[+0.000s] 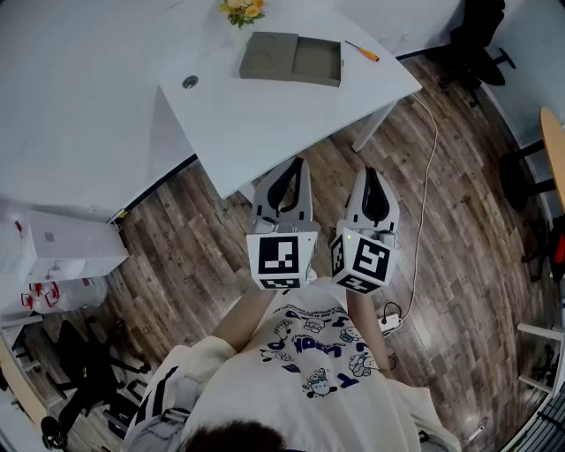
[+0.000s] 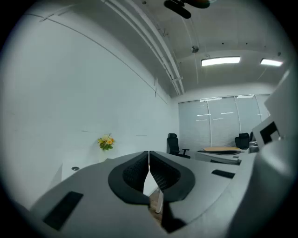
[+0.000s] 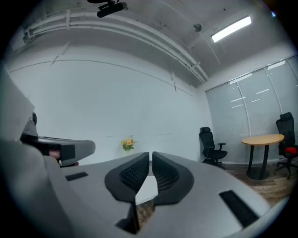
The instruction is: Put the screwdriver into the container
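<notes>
Screwdriver: an orange-handled screwdriver (image 1: 362, 51) is laid on the white table (image 1: 265, 115), just beside the right end of the container (image 1: 291, 58).
Container: a shallow grey tray, set near the yellow flowers (image 1: 242, 10).
Left gripper (image 1: 296, 164) (image 2: 149, 153): held level over the wood floor (image 1: 194, 238), well apart from the screwdriver; jaws pressed together, nothing gripped.
Right gripper (image 1: 369, 173) (image 3: 151, 153): held beside the left; jaws closed, nothing gripped.
Writing: square markers are borne on the cubes (image 1: 281, 259); the print on the shirt (image 1: 313, 344) is too small to be read.

Up at the head, looking steeply down, high above the white rectangular table (image 1: 265, 115) and brown wood-plank floor (image 1: 459, 229). Down on the left gripper (image 1: 297, 163) and right gripper (image 1: 369, 171), looking level, side by side, facing the white wall (image 2: 70, 102); sharing the distant yellow-orange flower bunch (image 3: 127, 144) with the head view.
</notes>
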`<action>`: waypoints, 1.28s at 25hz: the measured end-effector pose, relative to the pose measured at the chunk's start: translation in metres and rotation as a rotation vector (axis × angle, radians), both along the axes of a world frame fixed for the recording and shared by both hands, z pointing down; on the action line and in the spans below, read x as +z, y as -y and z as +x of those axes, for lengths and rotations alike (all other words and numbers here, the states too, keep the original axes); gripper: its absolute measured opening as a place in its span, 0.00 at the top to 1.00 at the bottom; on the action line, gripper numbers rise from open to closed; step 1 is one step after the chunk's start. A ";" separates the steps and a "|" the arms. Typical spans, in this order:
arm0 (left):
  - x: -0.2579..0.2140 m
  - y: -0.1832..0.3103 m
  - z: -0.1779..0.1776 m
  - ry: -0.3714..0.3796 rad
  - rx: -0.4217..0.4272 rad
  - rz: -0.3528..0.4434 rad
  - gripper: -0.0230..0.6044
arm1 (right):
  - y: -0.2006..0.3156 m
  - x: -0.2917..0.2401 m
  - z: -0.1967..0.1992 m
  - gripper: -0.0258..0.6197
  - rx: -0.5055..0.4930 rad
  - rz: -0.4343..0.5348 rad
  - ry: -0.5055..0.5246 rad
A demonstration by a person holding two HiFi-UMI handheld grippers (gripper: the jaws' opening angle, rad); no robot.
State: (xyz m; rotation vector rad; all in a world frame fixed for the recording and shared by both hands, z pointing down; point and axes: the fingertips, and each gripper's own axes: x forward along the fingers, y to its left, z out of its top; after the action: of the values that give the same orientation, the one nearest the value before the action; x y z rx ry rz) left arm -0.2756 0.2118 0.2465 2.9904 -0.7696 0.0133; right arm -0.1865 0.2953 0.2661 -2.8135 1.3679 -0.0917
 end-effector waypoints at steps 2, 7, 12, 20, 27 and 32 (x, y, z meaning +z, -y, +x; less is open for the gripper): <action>0.001 0.000 0.003 0.003 0.002 -0.001 0.93 | 0.001 0.000 0.003 0.90 -0.001 0.001 0.000; 0.001 0.004 0.010 0.005 0.005 -0.002 0.93 | 0.005 -0.001 0.008 0.90 -0.001 0.002 0.001; -0.001 0.009 0.016 0.007 0.009 -0.002 0.93 | 0.008 -0.001 0.015 0.90 0.006 -0.001 0.006; 0.001 0.027 0.034 0.014 0.020 -0.005 0.93 | 0.026 0.003 0.035 0.89 0.016 0.006 0.021; 0.002 0.059 0.063 0.016 0.036 -0.006 0.93 | 0.055 0.006 0.065 0.89 0.040 0.011 0.035; 0.003 0.084 0.088 0.017 0.056 -0.002 0.93 | 0.078 0.011 0.090 0.89 0.056 0.011 0.044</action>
State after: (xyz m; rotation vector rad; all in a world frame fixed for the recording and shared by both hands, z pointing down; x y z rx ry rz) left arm -0.1872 0.1280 0.2498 3.0132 -0.6874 0.0419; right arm -0.0965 0.2169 0.2767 -2.8202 1.2752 -0.1444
